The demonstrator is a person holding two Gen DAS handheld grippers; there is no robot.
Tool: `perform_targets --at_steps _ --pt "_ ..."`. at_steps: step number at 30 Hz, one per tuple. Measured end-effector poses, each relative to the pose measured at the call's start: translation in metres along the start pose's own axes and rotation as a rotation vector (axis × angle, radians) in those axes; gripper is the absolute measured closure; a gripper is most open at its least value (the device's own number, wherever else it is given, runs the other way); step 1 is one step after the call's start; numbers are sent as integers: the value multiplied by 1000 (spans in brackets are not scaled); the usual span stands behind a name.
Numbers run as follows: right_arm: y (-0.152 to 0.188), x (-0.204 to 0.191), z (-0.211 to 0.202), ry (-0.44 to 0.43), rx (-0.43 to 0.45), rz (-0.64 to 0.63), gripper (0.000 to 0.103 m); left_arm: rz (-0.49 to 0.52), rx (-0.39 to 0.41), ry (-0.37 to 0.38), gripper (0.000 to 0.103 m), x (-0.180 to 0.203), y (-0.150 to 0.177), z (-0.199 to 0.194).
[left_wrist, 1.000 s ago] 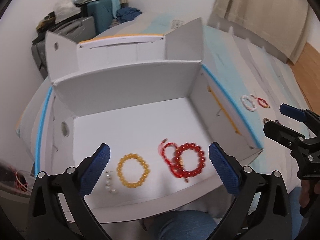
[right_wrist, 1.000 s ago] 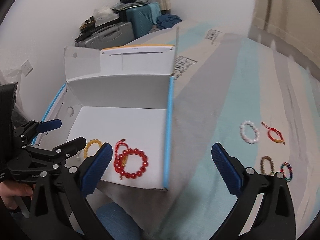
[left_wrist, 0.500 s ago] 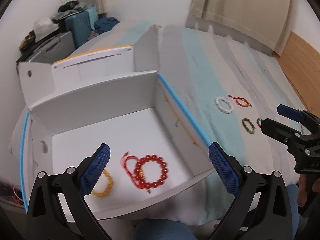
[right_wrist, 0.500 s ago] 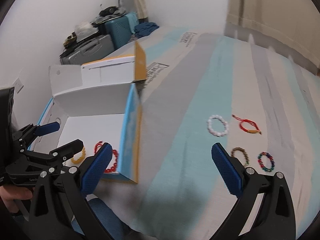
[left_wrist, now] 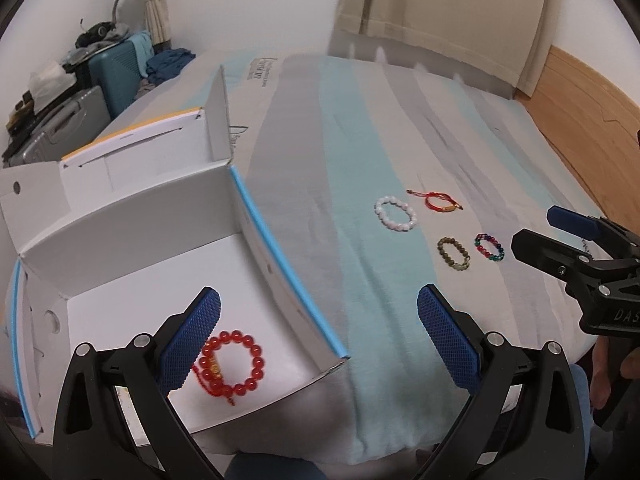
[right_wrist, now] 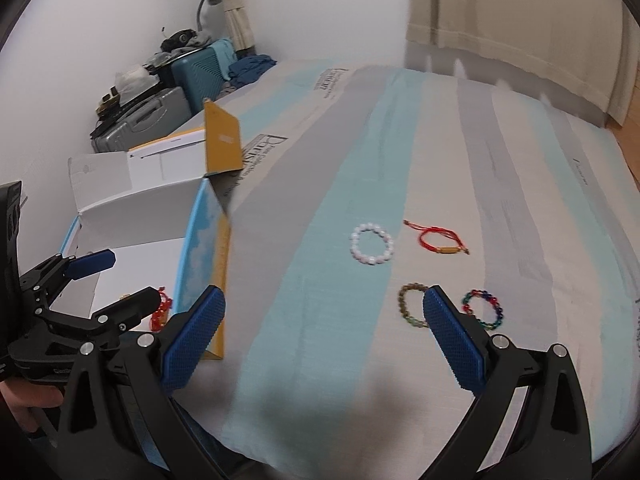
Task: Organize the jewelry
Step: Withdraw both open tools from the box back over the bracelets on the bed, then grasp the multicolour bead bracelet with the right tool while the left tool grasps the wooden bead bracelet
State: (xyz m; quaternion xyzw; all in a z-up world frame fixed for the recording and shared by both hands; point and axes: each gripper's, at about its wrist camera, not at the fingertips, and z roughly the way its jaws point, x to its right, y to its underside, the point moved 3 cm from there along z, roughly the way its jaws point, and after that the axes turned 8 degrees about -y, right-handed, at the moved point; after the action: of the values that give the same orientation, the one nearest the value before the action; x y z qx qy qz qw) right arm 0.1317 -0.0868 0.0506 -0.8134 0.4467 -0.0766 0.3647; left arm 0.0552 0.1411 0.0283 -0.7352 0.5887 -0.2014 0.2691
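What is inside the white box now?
Inside the white box lie a red bead bracelet and a red cord beside it. The left gripper covers the floor further left.

Red bead bracelet (left_wrist: 232, 362) flat in open white box (left_wrist: 132, 216); four bracelets (right_wrist: 424, 276) on striped bedspread.

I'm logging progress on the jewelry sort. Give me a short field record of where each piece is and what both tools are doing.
box: open, on the bed, left side
in box: red bead bracelet
on bed: white bracelet, red cord bracelet, olive bracelet, multicolour bracelet
left tool: open, empty, over the box's right wall
right tool: open, empty, near the olive bracelet
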Motion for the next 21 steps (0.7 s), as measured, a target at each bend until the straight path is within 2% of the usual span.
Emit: perform_targets --at_steps 12,21 --pt "5 60 -12 68 11 66 8 50 4 28 6 46 -6 16" --pt "11 120 -3 121 -7 105 8 101 -6 78 6 99 -9 51"
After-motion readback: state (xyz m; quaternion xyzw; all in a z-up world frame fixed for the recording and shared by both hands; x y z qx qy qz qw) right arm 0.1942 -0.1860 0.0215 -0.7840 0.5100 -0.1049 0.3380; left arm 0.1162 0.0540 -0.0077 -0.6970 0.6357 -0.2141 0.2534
